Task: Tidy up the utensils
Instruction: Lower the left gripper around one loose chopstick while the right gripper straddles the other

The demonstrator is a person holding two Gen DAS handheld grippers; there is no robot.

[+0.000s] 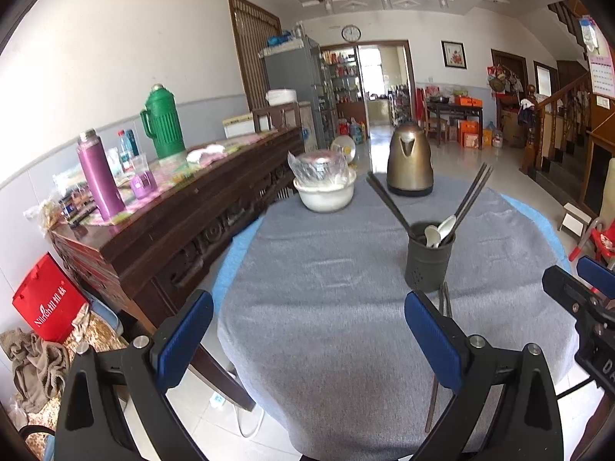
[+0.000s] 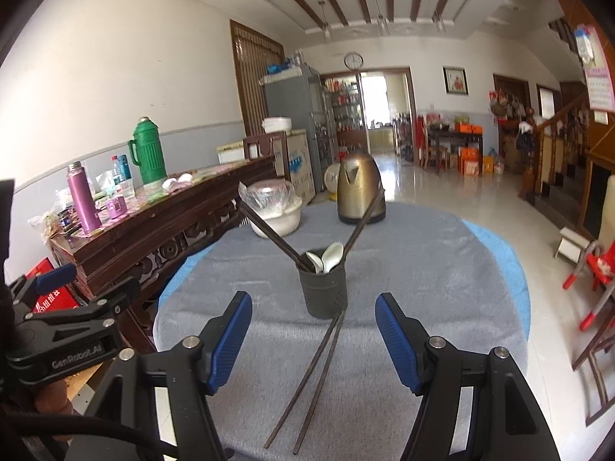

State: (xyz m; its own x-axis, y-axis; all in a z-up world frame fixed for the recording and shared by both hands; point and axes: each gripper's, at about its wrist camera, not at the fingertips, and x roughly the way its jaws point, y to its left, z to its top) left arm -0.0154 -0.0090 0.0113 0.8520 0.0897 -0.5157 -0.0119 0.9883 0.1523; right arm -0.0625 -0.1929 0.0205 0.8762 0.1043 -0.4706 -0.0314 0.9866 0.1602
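Observation:
A dark utensil holder (image 1: 428, 258) (image 2: 323, 289) stands on the grey cloth of the round table (image 1: 326, 307) (image 2: 415, 269). It holds white spoons (image 1: 438, 232) (image 2: 326, 258) and dark chopsticks leaning out both ways. A loose pair of dark chopsticks (image 2: 307, 380) lies on the cloth in front of the holder, between my right gripper's fingers; part of it shows in the left wrist view (image 1: 445, 303). My right gripper (image 2: 313, 340) is open and empty just above that pair. My left gripper (image 1: 307, 340) is open and empty, left of the holder.
A gold kettle (image 1: 409, 159) (image 2: 359, 188) and a white bowl with a wrapped metal lid (image 1: 326, 186) (image 2: 275, 213) stand at the table's far side. A dark wooden sideboard (image 1: 173, 223) with flasks runs along the left. A red child's chair (image 2: 595, 269) stands to the right.

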